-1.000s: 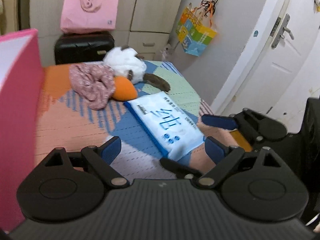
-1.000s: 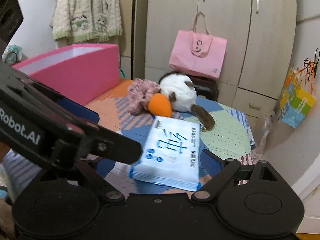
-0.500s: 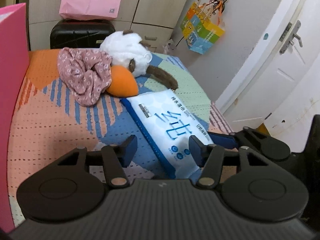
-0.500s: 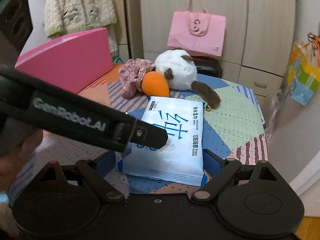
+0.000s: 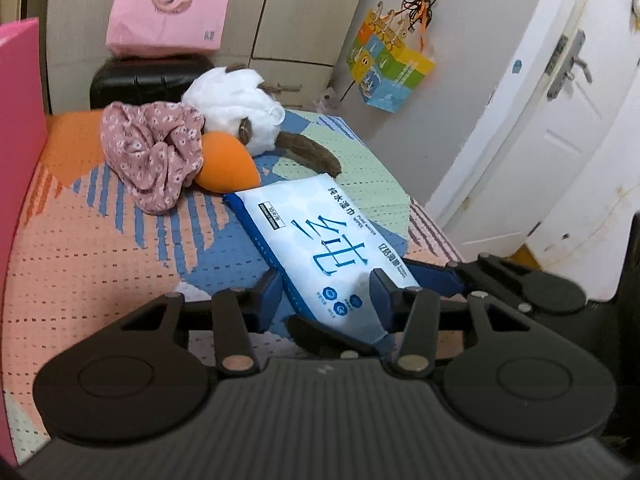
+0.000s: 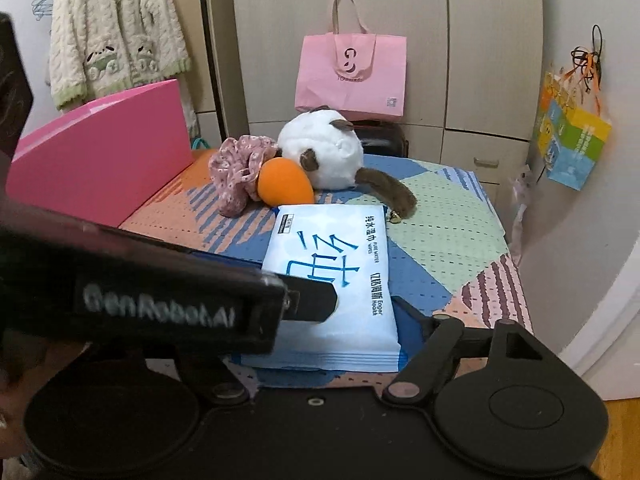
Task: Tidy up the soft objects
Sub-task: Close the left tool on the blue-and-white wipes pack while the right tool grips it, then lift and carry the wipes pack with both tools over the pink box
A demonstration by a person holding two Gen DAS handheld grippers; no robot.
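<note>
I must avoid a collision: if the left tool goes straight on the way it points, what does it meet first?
Probably the wipes pack: its near end already lies between the closing fingers of the left tool.

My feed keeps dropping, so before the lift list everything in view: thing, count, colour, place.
soft wet-wipes pack: one, white and blue, nearest on the patchwork bed cover.
round plush toy: one, white with brown tail, behind the pack.
orange plush part: one, at the pack's far edge.
floral fabric scrunchie: one, pink, left of the orange part.
pink storage box: one, left edge of the bed.
pink paper bag: one, on a black case by the wardrobe.
cream knitted cardigan: one, hanging far left.
colourful gift bag: one, hanging on the right wall.
left gripper: black, jaws just closing, astride the pack's near corner.
right gripper: black, jaws just closing, at the pack's near end.
</note>
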